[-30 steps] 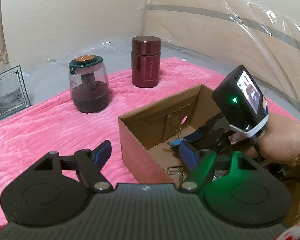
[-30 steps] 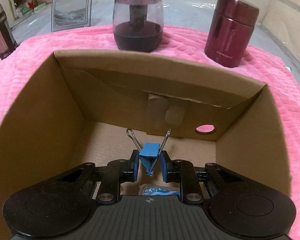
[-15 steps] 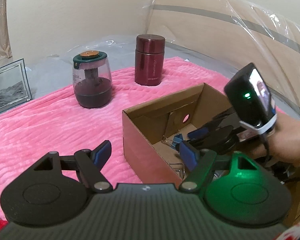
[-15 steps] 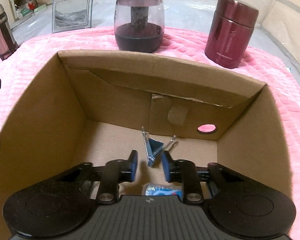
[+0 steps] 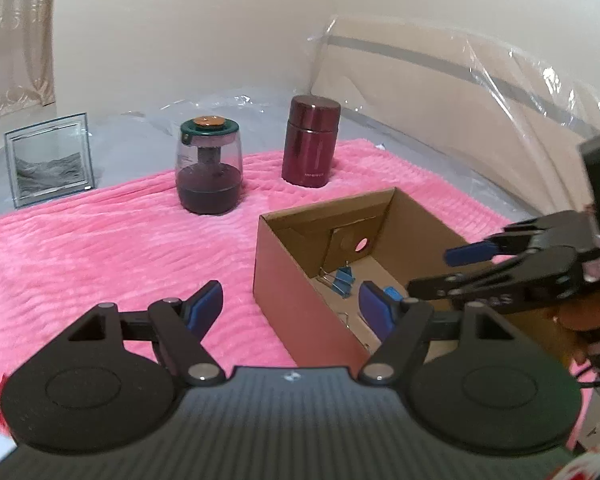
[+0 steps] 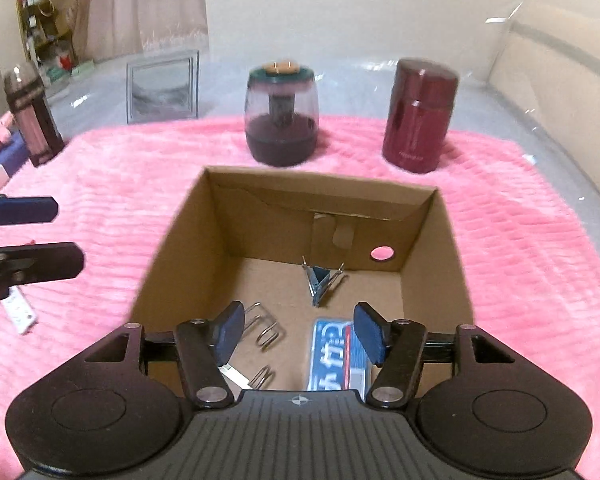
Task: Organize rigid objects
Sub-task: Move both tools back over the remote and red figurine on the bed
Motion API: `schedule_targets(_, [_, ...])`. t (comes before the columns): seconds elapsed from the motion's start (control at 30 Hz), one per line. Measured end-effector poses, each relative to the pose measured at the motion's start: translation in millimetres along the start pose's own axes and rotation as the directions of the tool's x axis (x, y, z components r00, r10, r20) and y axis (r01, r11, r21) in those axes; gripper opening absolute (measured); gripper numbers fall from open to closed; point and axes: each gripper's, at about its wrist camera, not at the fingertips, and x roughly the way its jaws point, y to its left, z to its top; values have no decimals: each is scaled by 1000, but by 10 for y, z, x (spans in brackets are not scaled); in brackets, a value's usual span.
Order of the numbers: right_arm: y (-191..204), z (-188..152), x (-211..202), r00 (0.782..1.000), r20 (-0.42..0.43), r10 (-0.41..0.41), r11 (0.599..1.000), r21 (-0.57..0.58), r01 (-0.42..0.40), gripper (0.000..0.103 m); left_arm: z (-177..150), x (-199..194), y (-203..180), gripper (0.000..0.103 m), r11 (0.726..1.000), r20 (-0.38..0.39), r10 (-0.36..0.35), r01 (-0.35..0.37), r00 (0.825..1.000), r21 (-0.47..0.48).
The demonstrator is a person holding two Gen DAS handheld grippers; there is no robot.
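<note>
Right tongs point(image 6: 296, 334) opening, empty, over blue binder clip point(image 6: 320, 282), handles up.

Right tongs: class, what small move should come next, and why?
Probably lift the right tongs clear of the box and go for another loose item. Their jaws are opening with nothing between them, and the blue clip already lies on the box floor, so this drop looks done.

The blue binder clip point(image 6: 320, 282), pinched a second ago, now lies loose on the cardboard box point(image 6: 420, 216) floor near the far wall. The right gripper point(image 6: 298, 334) is above the box, higher than before, jaws opening and empty. The left gripper point(image 5: 290, 306) is farther back, so the box sits smaller at center right.
</note>
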Motion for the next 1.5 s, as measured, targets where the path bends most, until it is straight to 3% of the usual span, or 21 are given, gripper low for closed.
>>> schedule_targets(0.37, [740,-447,-1273,988,157,4,1000,29,-9,73,-461,-1190,94,74,995,69,45,-38,997,-93])
schedule_targets(0.7, [1466,-846,-1929,975,218,40,998,33,-48,79,-852,-2260,248,84,989,110,130,-122,985,-82])
schedule_targets(0.97, [1970,-1102,-2189,968,236,85,995,22,-93,80,-1256,-2931,347,91,980,136,190,-180,972,-86])
schedule_targets(1.17, [2184,-1270,-2255,963,244,118,992,18,-126,81,-1611,-3319,595,92,959,142,263,-243,954,-143])
schedule_targets(1.5, [2497,-1483,-1990,950,242,199,977,21,-211,81,-2068,-3516,1013,92,924,84,352,-331,932,-194])
